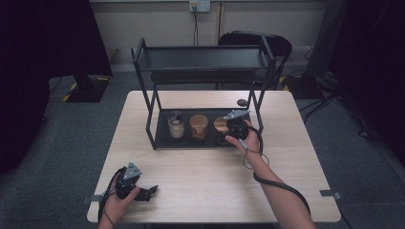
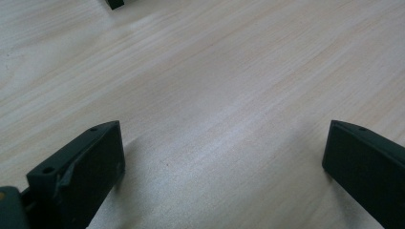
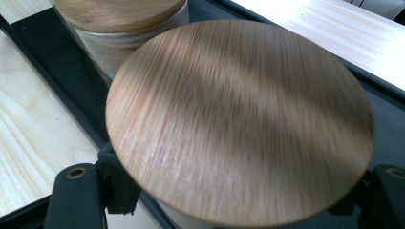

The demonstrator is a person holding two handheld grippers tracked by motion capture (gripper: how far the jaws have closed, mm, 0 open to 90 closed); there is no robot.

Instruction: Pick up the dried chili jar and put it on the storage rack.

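Observation:
Three jars stand in the lower tray (image 1: 162, 139) of a black two-tier rack: a pale-filled one (image 1: 176, 125) at the left, a bamboo-lidded one (image 1: 199, 126) in the middle, and another bamboo-lidded jar (image 1: 220, 125) at the right. My right gripper (image 1: 230, 131) reaches into the tray and is shut on that right jar. In the right gripper view its round bamboo lid (image 3: 239, 119) sits between the two jaws of the right gripper (image 3: 239, 193), with the middle jar (image 3: 119, 14) behind it. My left gripper (image 1: 150, 191) rests open near the table's front left, over bare wood (image 2: 222, 157).
The rack's upper shelf (image 1: 203, 59) overhangs the tray, with its uprights (image 1: 150, 119) at the corners. A small dark disc (image 1: 242, 102) lies on the table behind the rack. A chair (image 1: 258, 43) stands beyond the far edge. Light wooden tabletop (image 1: 205, 176) stretches between my hands.

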